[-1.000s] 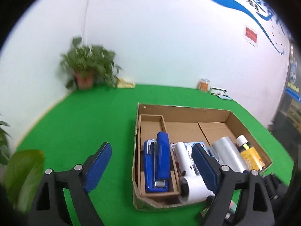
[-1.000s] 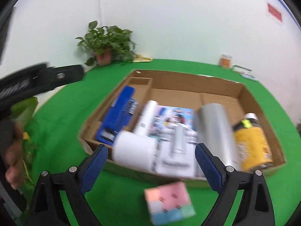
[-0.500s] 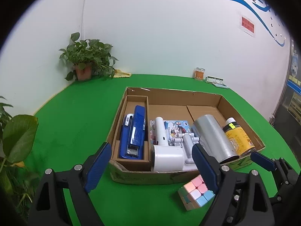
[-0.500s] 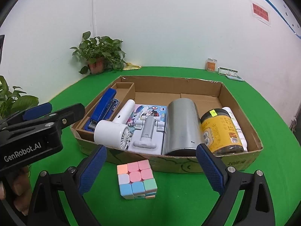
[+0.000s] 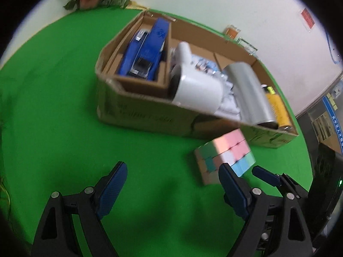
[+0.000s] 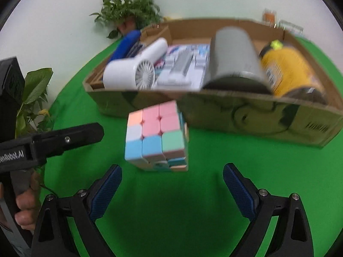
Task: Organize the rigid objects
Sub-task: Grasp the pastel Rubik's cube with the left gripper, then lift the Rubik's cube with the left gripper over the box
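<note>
A pastel puzzle cube [image 6: 156,137] [image 5: 225,154] lies on the green cloth just in front of the cardboard box [image 6: 246,111] [image 5: 137,113]. The box holds a blue stapler [image 5: 148,49], a white hand fan [image 6: 133,72] [image 5: 197,90], a silver cylinder [image 6: 233,60] [image 5: 250,94], a yellow bottle [image 6: 289,72] and a printed packet [image 6: 184,66]. My right gripper [image 6: 172,172] is open, low over the cloth, with the cube just ahead of its fingertips. My left gripper [image 5: 172,170] is open over bare cloth, the cube beside its right finger [image 5: 231,184].
A potted plant [image 6: 130,10] stands at the far wall, and leaves [image 6: 34,90] hang at the table's left edge. A hand [image 6: 25,205] holds the left gripper's handle in the right wrist view. An orange jar [image 5: 231,32] sits beyond the box.
Both grippers have dropped and tilted down toward the cloth. The cube and the box front now loom larger and closer. Both stayed open.
</note>
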The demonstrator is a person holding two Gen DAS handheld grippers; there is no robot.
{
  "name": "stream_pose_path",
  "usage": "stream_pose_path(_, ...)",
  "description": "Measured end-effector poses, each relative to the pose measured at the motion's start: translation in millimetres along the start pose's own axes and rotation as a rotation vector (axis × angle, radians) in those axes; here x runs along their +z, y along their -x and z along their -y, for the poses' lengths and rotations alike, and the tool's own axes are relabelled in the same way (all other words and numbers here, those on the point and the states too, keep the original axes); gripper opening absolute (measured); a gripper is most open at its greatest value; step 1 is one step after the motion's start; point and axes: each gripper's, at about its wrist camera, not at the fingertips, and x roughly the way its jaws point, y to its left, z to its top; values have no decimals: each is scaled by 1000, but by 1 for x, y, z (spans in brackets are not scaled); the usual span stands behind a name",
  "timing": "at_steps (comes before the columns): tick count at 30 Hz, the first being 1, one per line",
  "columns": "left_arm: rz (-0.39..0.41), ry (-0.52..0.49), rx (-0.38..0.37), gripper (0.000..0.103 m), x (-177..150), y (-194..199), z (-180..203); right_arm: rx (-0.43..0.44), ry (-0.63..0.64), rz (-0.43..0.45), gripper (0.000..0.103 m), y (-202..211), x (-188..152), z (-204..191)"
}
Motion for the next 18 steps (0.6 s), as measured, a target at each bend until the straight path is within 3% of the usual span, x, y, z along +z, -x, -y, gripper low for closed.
stream_pose_path(3, -16, 23, -47, 87, -5, -2, -6, 10, 16, -3, 96, -11, 0, -6)
stream_pose_path(6, -17, 41, -84, 87, -4, -3, -9, -31, 63, 15, 88, -18, 3, -15)
stream_pose_path(10, -45, 73, -138, 87, -3, -8, -13, -68, 83, 15, 59, -29, 7, -21)
stream_pose_path(15, -101, 99, -294, 87, -10, -18, -13, -74, 58, 33, 57, -22, -1, -21)
stream_pose_path(18, -136, 77, -332, 87, -16, -25, -2, -39, 47, 27, 56, -14, -14, -23)
